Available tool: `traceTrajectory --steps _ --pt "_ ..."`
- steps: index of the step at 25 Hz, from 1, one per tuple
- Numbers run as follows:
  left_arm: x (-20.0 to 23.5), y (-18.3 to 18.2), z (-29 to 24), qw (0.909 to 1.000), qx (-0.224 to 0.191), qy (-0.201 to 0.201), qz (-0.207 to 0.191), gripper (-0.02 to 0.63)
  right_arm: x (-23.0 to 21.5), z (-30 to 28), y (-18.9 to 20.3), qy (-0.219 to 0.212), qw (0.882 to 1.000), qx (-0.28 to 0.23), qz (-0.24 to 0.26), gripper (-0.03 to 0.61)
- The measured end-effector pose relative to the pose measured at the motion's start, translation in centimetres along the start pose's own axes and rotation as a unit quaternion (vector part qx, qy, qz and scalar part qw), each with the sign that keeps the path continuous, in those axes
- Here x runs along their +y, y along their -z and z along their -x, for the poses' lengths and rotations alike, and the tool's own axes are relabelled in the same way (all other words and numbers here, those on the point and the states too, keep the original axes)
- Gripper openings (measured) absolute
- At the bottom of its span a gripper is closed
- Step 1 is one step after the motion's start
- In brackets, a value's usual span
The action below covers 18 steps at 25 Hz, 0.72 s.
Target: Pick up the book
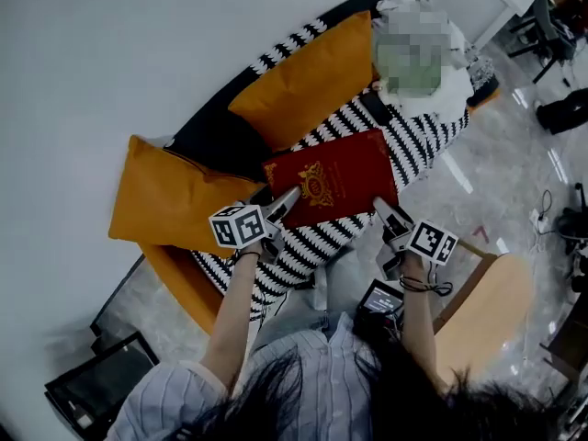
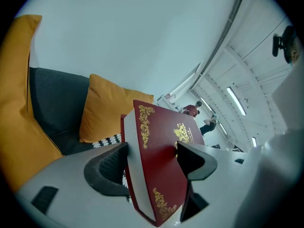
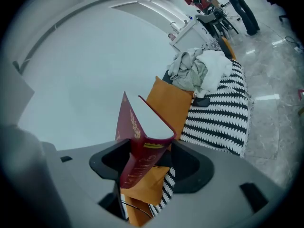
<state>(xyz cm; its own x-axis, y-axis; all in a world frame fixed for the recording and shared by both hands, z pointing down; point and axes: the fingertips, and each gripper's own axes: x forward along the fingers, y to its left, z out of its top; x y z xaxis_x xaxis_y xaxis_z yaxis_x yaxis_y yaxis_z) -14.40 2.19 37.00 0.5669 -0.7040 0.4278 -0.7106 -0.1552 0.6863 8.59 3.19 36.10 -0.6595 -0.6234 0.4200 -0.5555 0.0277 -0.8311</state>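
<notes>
The left gripper (image 1: 281, 206) and right gripper (image 1: 384, 212) clasp the red book (image 1: 333, 180) above a striped throw (image 1: 303, 246).

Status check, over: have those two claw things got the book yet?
Left gripper shut on red book. Right gripper shut on its spine end. Book over striped blanket, orange cushions behind. Nothing on top.

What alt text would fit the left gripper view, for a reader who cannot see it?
The left gripper holds a red book with gold ornament upright between its jaws, page edges showing. Behind it, orange cushions lean on a dark sofa below a white wall.
</notes>
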Motion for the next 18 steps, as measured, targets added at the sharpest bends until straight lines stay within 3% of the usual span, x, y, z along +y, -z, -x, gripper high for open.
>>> traceTrajectory --steps 18 --pt "-3.5 1.5 13.0 0.999 -0.034 -0.002 -0.029 0.337 7.8 6.1 7.7 -0.039 0.999 -0.013 0.023 0.287"
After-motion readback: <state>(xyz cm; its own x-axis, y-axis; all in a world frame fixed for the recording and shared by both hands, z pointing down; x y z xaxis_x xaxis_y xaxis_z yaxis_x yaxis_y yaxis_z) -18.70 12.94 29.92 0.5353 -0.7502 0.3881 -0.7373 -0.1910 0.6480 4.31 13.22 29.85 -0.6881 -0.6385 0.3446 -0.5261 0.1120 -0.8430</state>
